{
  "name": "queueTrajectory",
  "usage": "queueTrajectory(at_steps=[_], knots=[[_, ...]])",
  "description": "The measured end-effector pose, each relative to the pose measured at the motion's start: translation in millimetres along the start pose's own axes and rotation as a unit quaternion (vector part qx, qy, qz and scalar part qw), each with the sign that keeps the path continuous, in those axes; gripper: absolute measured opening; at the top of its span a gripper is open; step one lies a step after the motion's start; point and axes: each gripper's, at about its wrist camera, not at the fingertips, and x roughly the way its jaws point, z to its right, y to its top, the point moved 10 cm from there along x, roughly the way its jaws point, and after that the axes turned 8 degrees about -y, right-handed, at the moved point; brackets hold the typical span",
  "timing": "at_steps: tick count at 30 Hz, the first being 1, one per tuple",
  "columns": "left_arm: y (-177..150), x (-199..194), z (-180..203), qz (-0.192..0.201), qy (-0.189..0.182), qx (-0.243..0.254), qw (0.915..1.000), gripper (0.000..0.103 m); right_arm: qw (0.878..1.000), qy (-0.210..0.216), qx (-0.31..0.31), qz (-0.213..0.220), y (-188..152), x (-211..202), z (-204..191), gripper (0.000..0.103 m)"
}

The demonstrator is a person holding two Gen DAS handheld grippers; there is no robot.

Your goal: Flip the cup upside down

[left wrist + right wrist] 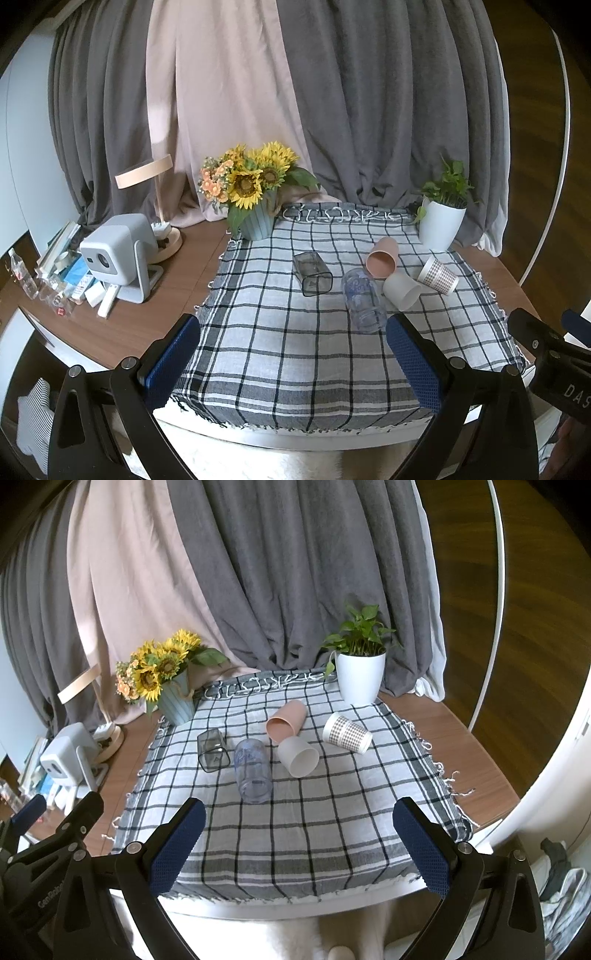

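Several cups lie on their sides on a checked cloth [280,354] [303,830]. They are a dark square glass [312,274] [212,749], a clear printed glass [364,300] [253,771], a pink cup [382,256] [286,722], a white cup [402,291] [298,756] and a checked paper cup [437,275] [347,733]. My left gripper [293,363] is open and empty over the cloth's near edge. My right gripper [299,845] is open and empty, also at the near edge. Each gripper is well short of the cups.
A sunflower vase [256,218] [177,698] stands at the cloth's back left, a white plant pot [441,225] [360,677] at the back right. A projector [118,254], a lamp [155,206] and small clutter crowd the wooden table's left side. Curtains hang behind.
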Motion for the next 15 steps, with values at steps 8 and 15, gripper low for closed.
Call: queueTrajectory(at_steps=[8, 15], knots=[[0.4, 0.1, -2.0, 0.000, -0.001, 0.000, 1.0000, 0.103, 1.000, 0.000, 0.001, -0.003, -5.7, -3.4, -4.2, 0.102], [-0.9, -0.2, -3.8, -0.001, 0.000, -0.001, 1.0000, 0.103, 1.000, 0.000, 0.001, -0.004, -4.7, -1.6, -3.8, 0.102]])
